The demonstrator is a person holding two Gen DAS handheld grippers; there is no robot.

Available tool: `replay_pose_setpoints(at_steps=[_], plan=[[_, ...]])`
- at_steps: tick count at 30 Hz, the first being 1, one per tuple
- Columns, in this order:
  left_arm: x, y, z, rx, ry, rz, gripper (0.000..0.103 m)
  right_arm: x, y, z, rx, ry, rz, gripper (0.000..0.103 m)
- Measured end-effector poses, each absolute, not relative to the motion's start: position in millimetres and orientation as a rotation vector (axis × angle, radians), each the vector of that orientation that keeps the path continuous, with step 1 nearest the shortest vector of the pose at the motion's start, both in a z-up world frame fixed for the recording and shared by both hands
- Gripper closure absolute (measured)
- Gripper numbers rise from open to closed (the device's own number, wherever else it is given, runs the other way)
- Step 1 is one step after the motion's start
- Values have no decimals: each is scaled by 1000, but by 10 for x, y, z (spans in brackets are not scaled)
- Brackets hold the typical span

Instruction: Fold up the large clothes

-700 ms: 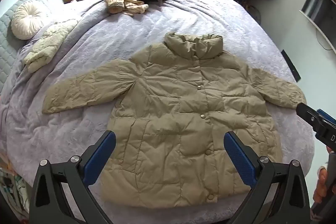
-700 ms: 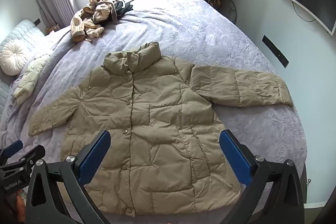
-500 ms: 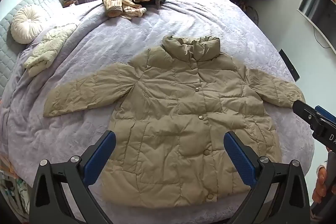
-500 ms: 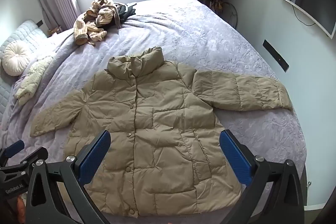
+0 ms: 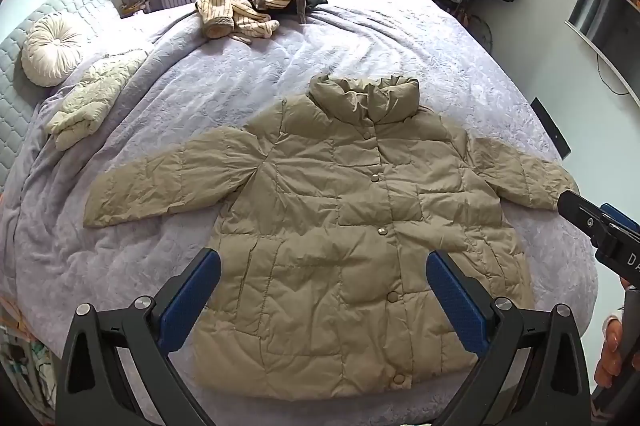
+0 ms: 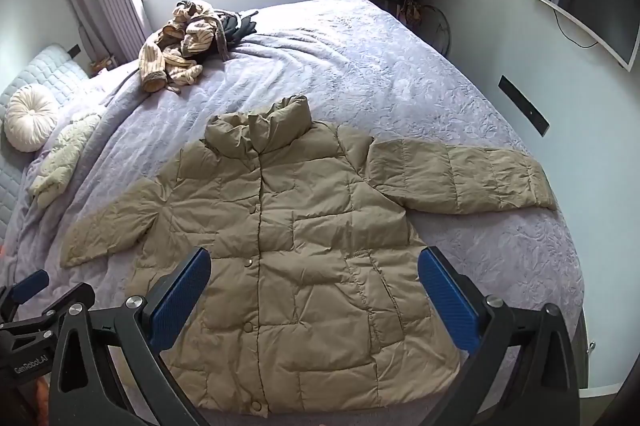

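Jacket (image 5: 340,226): flat on bed (image 5: 360,46), centre frame, sleeves out.
Left gripper (image 5: 322,300): spread, empty.
Right gripper (image 6: 314,300): spread, empty.

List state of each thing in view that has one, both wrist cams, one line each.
puffer jacket: flat on the bed, front up, buttoned, both sleeves spread, unfolded.
left tool: open, above the jacket hem, holding nothing.
right tool: open, holding nothing.
striped clothes pile: crumpled at the far edge of the bed.
cream garment: bunched beside the round cushion.
bedspread: rumpled.
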State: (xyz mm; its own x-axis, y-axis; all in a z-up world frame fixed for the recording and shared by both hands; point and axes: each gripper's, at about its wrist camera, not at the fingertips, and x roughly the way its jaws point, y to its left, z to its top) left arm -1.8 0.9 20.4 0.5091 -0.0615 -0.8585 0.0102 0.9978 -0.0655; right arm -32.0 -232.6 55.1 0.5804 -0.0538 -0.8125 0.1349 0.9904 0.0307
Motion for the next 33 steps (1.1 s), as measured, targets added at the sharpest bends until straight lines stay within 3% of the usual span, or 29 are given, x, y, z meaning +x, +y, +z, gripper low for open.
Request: replay_pose_setpoints(at_steps=[33], plan=[[39, 83, 233, -61, 1034, -32, 0, -287, -2239, 540, 89, 951, -109, 0]])
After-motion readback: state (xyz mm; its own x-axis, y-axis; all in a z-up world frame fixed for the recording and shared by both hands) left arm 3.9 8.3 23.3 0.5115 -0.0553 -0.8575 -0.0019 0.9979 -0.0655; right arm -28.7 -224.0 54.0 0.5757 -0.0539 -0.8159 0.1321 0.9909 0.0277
